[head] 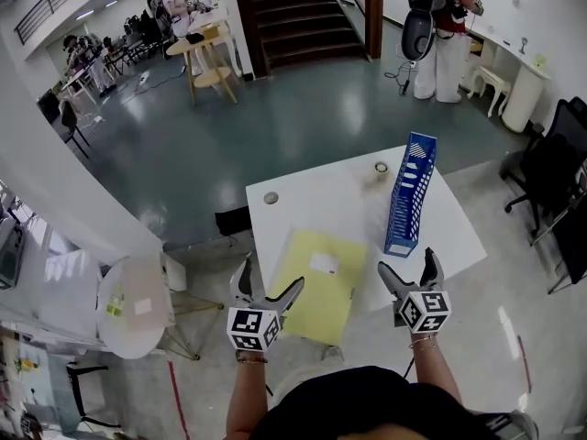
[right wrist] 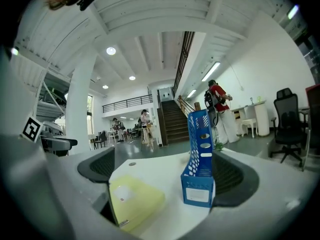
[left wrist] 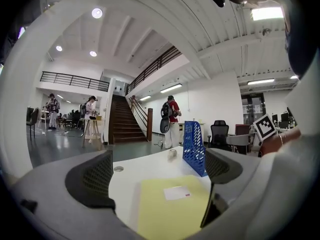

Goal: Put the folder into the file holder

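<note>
A pale yellow folder [head: 318, 284] with a white label lies flat on the white table [head: 312, 204], its near end over the table's front edge. A blue perforated file holder [head: 410, 194] stands upright to its right. My left gripper [head: 267, 288] is open at the folder's near left corner, nothing between its jaws. My right gripper [head: 410, 273] is open just in front of the file holder, also empty. The left gripper view shows the folder [left wrist: 170, 206] ahead and the file holder [left wrist: 194, 147] beyond. The right gripper view shows the file holder [right wrist: 200, 156] close ahead and the folder [right wrist: 134, 200] to its left.
A tape roll [head: 381, 169] and a small round cap [head: 271, 197] sit at the table's far side. A round white side table [head: 133, 302] stands at the left, black office chairs [head: 556, 186] at the right. A person [head: 445, 26] stands far back by the stairs.
</note>
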`<action>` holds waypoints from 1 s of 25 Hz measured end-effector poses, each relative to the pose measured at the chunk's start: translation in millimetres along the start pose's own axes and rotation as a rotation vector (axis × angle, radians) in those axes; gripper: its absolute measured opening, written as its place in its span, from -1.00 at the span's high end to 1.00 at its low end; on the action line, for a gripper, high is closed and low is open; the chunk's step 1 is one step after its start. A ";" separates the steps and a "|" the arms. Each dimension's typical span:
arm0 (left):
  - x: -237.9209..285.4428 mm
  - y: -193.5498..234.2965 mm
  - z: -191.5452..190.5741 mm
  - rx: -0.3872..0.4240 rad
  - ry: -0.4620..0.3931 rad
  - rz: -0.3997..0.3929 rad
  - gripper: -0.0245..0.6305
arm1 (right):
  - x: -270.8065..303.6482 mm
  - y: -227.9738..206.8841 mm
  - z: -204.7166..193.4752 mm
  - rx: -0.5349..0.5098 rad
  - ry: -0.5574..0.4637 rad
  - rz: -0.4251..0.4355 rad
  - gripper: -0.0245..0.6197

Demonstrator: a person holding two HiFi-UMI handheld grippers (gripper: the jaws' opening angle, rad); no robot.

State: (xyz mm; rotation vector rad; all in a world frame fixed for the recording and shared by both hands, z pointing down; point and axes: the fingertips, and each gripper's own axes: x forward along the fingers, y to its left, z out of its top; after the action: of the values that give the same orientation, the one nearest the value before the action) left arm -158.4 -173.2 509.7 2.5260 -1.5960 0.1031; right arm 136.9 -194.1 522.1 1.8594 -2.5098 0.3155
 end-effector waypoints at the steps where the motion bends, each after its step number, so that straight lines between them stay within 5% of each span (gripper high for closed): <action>1: 3.9 2.2 -3.6 -0.005 0.010 -0.003 -0.79 | 3.7 0.8 -8.1 0.007 0.020 0.004 -0.90; 10: 31.3 8.1 -43.2 -0.013 0.133 -0.057 -0.79 | 35.1 11.8 -63.4 0.124 0.165 0.042 -0.90; 25: 105.2 33.2 -136.2 -0.078 0.476 -0.214 -0.79 | 96.8 36.3 -143.7 0.367 0.439 0.092 -0.90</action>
State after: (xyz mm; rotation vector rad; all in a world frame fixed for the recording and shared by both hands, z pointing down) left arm -139.9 -258.7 661.5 2.3567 -1.1205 0.5572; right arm 56.8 -252.4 668.8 1.5408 -2.3416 1.1161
